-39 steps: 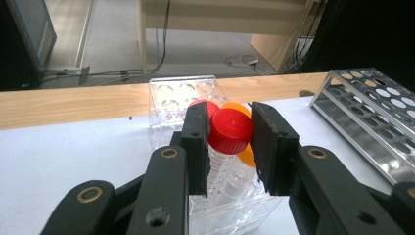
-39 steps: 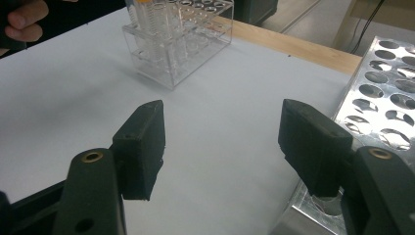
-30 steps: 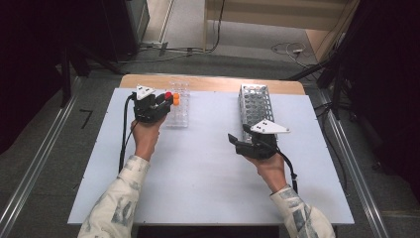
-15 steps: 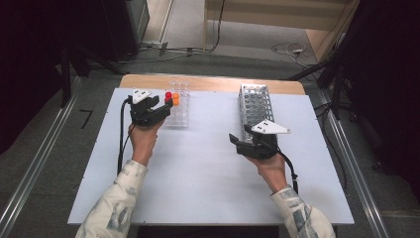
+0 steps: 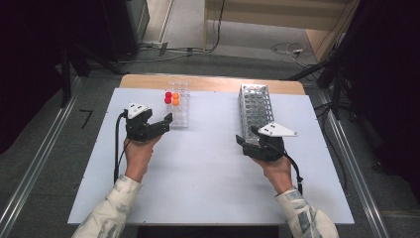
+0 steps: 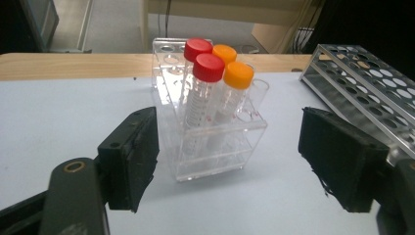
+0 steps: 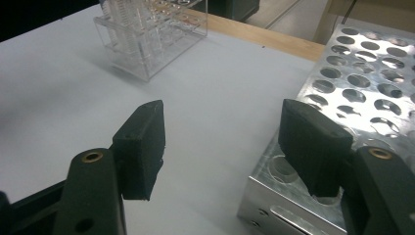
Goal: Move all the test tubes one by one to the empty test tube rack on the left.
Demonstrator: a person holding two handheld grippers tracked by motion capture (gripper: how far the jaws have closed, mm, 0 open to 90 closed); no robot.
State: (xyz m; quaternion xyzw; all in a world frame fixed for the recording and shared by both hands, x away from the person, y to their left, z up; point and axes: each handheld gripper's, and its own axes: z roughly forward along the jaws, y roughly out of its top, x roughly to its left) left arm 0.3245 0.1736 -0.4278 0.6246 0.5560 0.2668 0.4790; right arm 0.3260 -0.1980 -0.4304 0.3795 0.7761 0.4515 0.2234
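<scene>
Left gripper point(image 6: 227, 161) wide open, holding nothing, jaws aimed at clear rack point(image 6: 210, 142) near desk's far edge, left of middle. Four capped tubes in it: two red point(image 6: 208, 67), two orange point(image 6: 238, 75). Right gripper point(image 7: 222, 142) also gaping, empty, one jaw hanging over near end of metal rack point(image 5: 256, 106) on desk's right side. Risk imo: clear rack looks light, so clumsy jaw nudge could tip or slide it. Tubes sit packed tight, so grabbing one might catch its neighbour too.

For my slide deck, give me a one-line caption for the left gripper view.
Open left gripper faces a clear rack holding two red-capped and two orange-capped tubes.
</scene>
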